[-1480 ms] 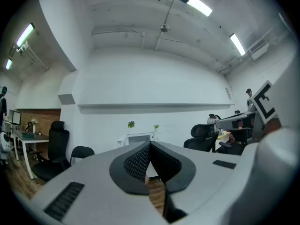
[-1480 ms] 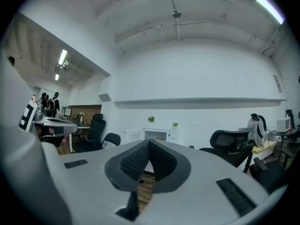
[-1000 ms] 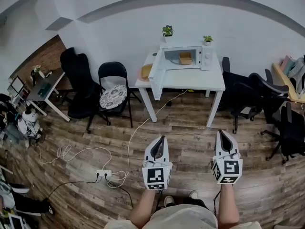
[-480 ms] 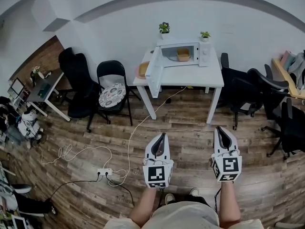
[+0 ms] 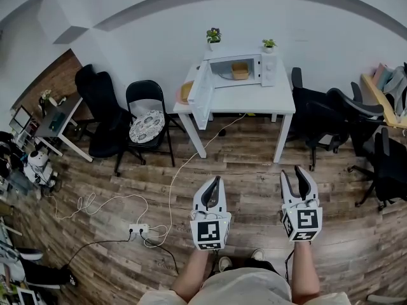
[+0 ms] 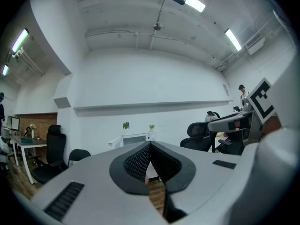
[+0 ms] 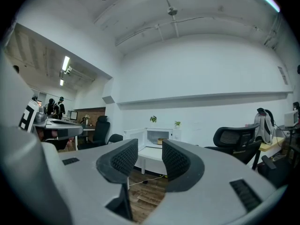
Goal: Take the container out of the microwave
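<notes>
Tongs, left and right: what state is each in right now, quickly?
Left grey tongs: closed, holding nothing.
Right grey tongs: open, have just been opening, nothing between them.

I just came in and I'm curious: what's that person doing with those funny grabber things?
A person stands on the wood floor holding a gripper in each hand, facing a microwave on a white table across the room. Its door hangs open and a tan container sits inside. The fingers of the right gripper have just been opening, with nothing between them; the left gripper is shut and empty. Neither has reached the container yet.
</notes>
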A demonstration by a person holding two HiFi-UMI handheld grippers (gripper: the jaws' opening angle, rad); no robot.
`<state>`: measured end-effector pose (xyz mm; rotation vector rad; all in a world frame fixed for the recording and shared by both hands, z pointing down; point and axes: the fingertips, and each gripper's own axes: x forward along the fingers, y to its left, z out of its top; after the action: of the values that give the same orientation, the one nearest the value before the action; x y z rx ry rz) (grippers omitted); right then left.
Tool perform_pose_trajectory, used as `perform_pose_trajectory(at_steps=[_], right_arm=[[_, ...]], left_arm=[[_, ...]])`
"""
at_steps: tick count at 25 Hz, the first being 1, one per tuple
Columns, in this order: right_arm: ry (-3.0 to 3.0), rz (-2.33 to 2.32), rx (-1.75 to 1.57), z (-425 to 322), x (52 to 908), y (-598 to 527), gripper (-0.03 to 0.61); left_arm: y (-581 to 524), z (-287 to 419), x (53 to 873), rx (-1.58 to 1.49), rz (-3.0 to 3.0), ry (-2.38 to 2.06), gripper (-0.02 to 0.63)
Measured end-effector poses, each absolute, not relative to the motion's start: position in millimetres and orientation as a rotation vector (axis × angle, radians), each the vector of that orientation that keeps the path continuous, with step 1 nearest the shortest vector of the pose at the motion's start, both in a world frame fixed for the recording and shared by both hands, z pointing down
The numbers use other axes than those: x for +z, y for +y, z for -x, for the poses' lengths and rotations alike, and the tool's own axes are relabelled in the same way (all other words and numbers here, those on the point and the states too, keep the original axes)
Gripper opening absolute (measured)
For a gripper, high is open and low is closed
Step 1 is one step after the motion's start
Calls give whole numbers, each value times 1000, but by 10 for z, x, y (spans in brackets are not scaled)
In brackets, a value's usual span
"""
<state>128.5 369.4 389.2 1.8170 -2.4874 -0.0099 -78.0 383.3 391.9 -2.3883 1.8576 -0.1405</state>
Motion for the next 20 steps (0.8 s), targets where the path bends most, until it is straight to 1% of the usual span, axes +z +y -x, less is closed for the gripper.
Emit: perform_pose_trajectory(at_steps=[20], right_arm=[[-2542, -1770, 20, -1984, 4021, 3390, 170]], left_arm=[[3588, 132, 3984, -169, 2334, 1915, 6]])
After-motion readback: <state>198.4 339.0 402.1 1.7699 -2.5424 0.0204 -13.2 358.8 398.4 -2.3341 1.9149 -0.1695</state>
